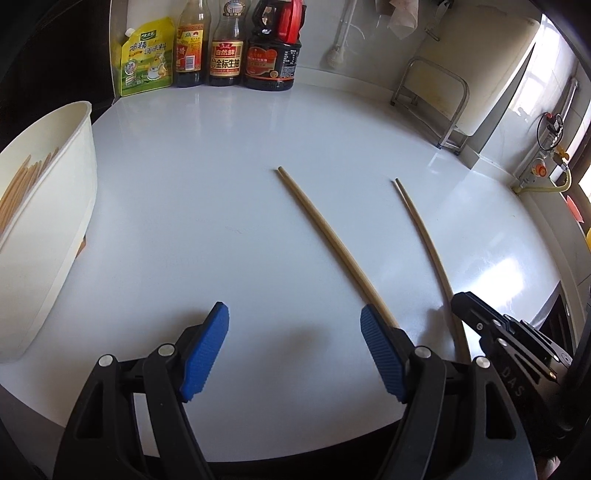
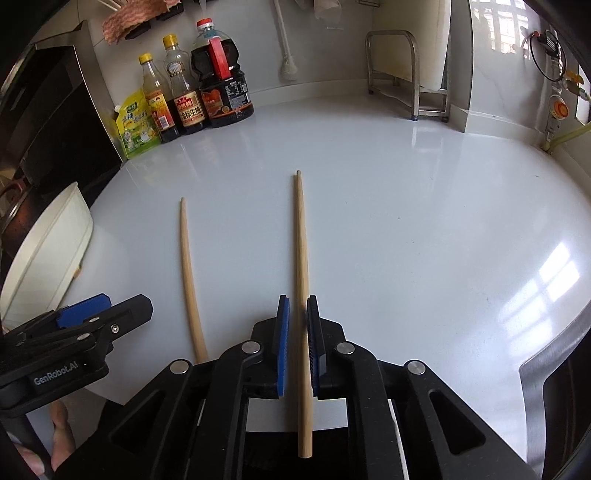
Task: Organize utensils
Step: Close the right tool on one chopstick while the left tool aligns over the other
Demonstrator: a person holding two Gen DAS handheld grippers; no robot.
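On worktop: right gripper jaws pinching chopstick; left gripper jaws spread beside second chopstick.

Glossy white countertop, sauce bottles against wall, sunlit window.

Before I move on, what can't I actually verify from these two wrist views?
- Left wrist: the white container's contents are mostly hidden by its wall and the frame edge.
- Left wrist: the left chopstick's near end disappears behind a blue finger.
- Right wrist: whether the right gripper fully clamps the right chopstick is unclear.
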